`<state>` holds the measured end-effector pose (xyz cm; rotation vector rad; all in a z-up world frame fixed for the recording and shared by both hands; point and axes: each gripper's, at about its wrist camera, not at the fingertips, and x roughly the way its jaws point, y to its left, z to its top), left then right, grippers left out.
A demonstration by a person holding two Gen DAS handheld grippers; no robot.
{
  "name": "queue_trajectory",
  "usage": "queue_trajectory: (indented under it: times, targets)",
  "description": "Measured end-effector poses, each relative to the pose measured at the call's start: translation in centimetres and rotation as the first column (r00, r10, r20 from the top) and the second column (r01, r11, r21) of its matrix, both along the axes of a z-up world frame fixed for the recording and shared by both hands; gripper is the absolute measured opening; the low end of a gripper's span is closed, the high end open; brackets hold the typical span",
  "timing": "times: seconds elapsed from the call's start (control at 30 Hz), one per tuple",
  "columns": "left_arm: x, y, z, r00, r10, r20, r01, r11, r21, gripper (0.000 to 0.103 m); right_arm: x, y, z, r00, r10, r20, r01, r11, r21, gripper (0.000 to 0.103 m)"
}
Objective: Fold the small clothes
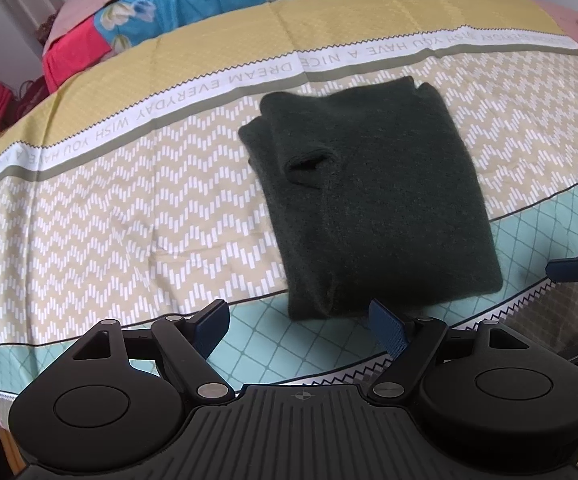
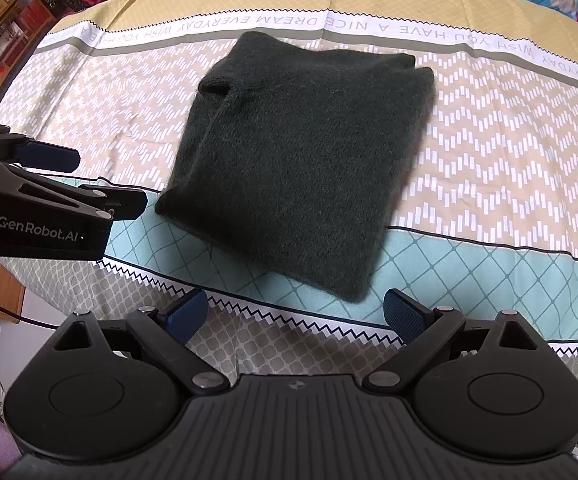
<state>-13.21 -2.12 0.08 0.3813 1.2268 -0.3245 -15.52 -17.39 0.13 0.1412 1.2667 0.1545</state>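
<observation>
left claw [image 1: 299, 326] and right claw [image 2: 295, 316] both spread wide, empty. folded dark green fuzzy knit sweater [image 1: 369, 196] lies flat on patterned bedsheet [image 1: 129, 208], just beyond both

Both hand-held grippers, left [image 1: 299, 326] and right [image 2: 295, 316], gape wide, holding nothing.

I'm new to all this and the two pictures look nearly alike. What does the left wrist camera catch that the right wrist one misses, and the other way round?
Only the left wrist view shows the pink pillow at the bed's far corner. Only the right wrist view shows wooden shelves and the "GenRobot.AI" label on the left gripper. Both show the folded dark green sweater on the patterned bedsheet, with both grippers open and empty.
</observation>
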Motion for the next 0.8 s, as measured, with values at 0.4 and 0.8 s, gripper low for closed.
queue_trajectory:
  times: [0.4,0.8]
  targets:
    - [-0.59,-0.32,0.00,1.000,-0.008,0.000,0.008,1.000,-0.016,0.103,-0.28,-0.04,0.02,1.000,0.002,-0.004,-0.002,1.000,0.005,0.096]
    - [-0.81,-0.88,-0.12,0.999,-0.032,-0.001,0.032,0.999,-0.007,0.103,-0.34,-0.20,-0.16,1.000,-0.009,-0.009,0.009,1.000,0.016,0.096]
